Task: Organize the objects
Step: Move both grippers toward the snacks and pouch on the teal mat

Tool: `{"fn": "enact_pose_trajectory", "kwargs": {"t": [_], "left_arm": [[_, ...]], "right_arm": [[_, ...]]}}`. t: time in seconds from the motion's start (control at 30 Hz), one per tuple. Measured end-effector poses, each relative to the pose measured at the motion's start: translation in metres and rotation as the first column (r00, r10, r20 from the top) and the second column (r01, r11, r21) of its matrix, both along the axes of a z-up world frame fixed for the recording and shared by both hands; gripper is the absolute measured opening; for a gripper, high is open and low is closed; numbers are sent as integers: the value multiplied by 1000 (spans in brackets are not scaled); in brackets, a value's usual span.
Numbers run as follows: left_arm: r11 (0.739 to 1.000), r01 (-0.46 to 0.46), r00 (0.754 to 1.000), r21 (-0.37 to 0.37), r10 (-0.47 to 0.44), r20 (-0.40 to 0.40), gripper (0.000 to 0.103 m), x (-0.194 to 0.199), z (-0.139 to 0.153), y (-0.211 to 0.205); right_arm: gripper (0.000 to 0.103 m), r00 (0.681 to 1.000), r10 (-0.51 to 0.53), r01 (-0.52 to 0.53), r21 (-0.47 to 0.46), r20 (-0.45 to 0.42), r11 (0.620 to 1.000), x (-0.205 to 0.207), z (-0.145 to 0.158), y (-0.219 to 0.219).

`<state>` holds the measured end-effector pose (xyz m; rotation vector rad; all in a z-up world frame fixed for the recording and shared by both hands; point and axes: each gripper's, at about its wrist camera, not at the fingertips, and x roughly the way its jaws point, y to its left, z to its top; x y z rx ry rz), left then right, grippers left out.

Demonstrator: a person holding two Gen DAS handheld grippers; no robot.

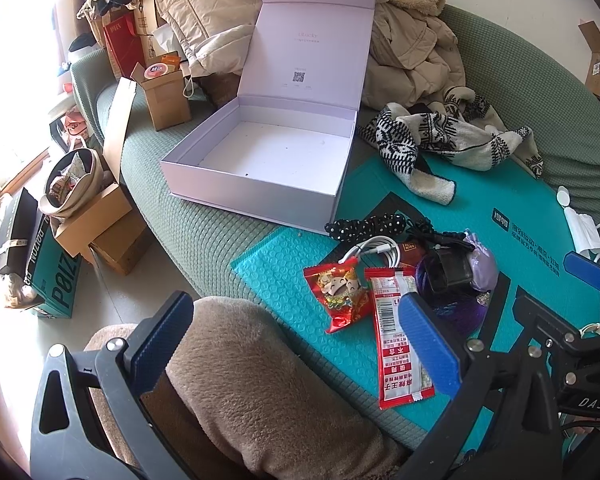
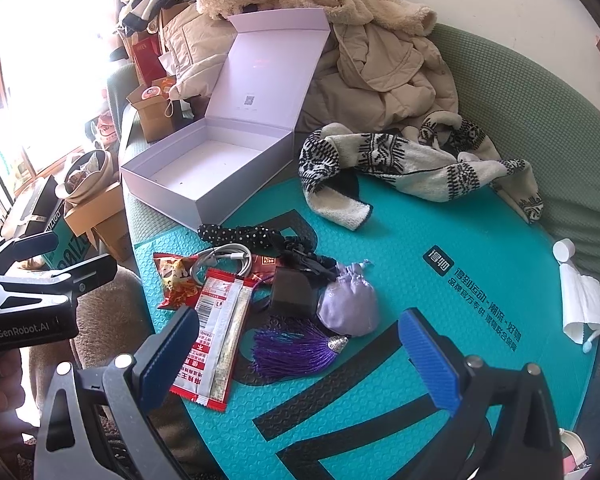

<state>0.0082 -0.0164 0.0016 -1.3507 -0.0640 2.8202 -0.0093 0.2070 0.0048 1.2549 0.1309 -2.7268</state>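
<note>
Pale purple cardboard makes the open box, empty at the far left of the teal mat. The small things sit in a pile near us: a red snack pack, a purple pouch, a white cable. The left gripper and right gripper hang wide open, holding nothing. I think tidying has not started; next, one must pinch something small.

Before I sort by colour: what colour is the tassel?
Purple, with a silver cap; the tassel shows best in the right wrist view.
</note>
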Motion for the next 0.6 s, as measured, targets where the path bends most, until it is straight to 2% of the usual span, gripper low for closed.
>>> {"fn": "enact_pose_trajectory", "kwargs": {"t": [0.33, 0.6], "left_arm": [[1000, -3, 1000, 2, 3, 4, 102, 3, 1, -1], [1000, -9, 1000, -2, 9, 14, 102, 21, -1, -7]], "right_arm": [[100, 1000, 18, -18, -4, -2, 1000, 4, 1, -3], [100, 999, 41, -41, -14, 2, 999, 9, -2, -8]]}}
